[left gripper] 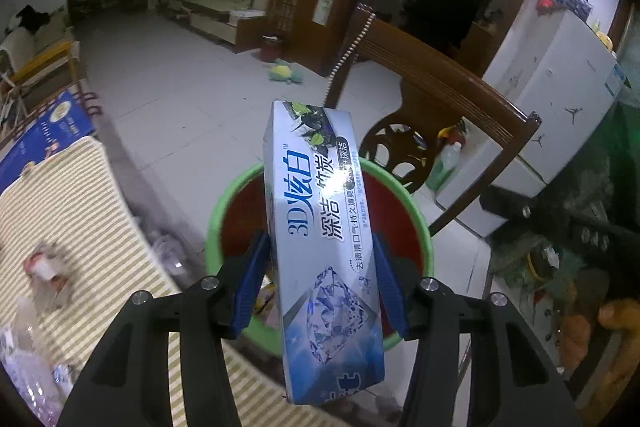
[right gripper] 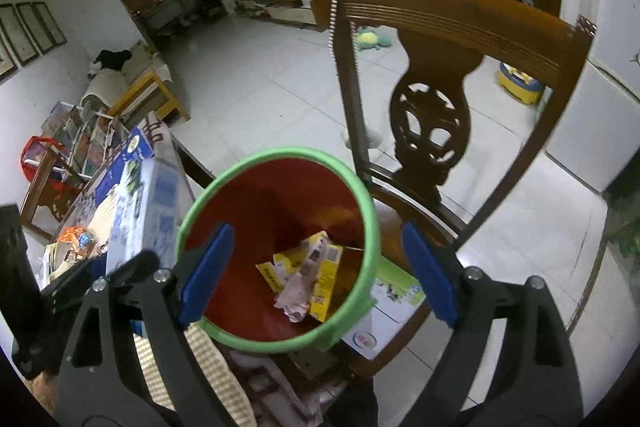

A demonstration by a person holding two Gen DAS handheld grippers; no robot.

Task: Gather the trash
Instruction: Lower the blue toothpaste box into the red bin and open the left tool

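A long silver-blue toothpaste box stands on end between the blue pads of my left gripper, which is shut on its lower half. Right behind and below the box is a red bin with a green rim. In the right wrist view the same bin sits just below my right gripper, whose jaws stand wide open with nothing between them. Yellow cartons and a crumpled pink wrapper lie on the bin's floor.
The bin stands on a wooden chair beside a table with a striped cloth. A blue-and-white carton and small wrappers lie on the table. A white fridge is at the right, and a plush toy lies on the tiled floor.
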